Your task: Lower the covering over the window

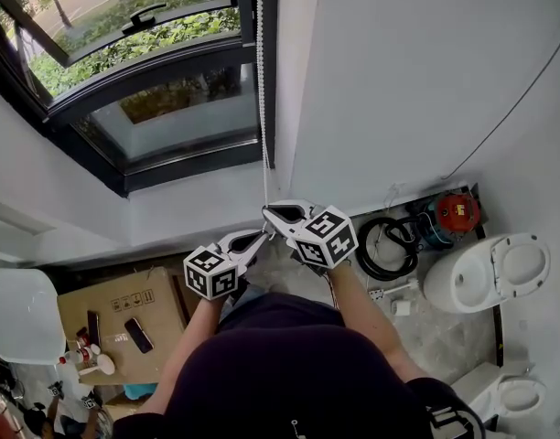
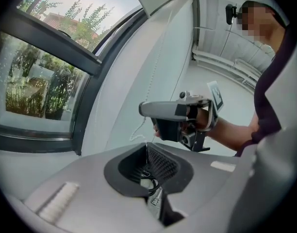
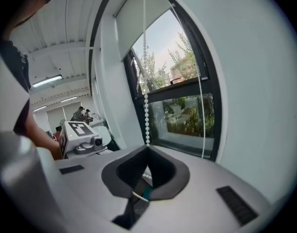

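While the head view hides it, the right gripper (image 3: 147, 147) clamps one bead chain (image 3: 146, 106). The left gripper (image 2: 147, 145) seemingly does too.

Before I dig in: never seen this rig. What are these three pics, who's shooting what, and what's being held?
No robot here: a person holds a two-jaw gripper in each hand. The head view comes from a camera on the person's head, looking steeply down at the window, the left gripper and the right gripper. The other two pictures come from a camera riding on each gripper, looking along its jaws. The right gripper is shut on the white bead chain that works the roller blind, which sits high over the glass. The left gripper's jaws are together too, with a thin strand rising from their tips, apparently the same chain. On the floor below: a cardboard box, a coil of black hose and a toilet.
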`<state>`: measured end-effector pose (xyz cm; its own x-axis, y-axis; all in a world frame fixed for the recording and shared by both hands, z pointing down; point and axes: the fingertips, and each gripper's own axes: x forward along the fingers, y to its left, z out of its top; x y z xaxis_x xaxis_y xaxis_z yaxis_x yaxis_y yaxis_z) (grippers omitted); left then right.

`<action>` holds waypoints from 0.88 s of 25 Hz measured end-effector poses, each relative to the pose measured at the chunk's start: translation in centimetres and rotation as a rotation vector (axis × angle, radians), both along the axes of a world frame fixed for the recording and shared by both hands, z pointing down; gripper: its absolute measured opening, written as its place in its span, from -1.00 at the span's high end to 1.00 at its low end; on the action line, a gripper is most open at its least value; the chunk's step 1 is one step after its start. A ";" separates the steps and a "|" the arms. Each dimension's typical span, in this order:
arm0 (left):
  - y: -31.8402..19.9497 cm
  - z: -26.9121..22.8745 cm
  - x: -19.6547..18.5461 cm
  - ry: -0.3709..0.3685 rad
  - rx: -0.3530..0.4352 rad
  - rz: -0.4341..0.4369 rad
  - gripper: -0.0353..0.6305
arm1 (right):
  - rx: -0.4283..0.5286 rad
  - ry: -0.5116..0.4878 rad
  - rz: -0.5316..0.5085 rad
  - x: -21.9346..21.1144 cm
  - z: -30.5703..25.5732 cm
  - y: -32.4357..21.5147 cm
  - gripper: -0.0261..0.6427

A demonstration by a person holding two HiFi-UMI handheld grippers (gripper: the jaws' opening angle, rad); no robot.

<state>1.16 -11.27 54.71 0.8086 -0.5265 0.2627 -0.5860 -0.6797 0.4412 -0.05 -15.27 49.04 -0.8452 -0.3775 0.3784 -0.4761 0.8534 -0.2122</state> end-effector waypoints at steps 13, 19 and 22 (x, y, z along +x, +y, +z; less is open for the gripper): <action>0.2 -0.5 -0.6 0.015 0.015 -0.029 0.85 | -0.082 0.140 -0.020 0.3 5.4 1.4 0.89; 0.3 -0.8 -0.5 0.022 0.023 -0.038 0.85 | -0.125 0.198 -0.042 0.2 7.6 2.6 0.89; 0.4 -0.9 -0.5 0.023 0.026 -0.039 0.85 | -0.149 0.210 -0.054 0.0 8.9 3.5 0.89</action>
<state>0.67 -10.91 53.82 0.7932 -0.5638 0.2301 -0.6018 -0.6680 0.4376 -0.02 -11.79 57.90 -0.7594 -0.2611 0.5960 -0.4780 0.8453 -0.2387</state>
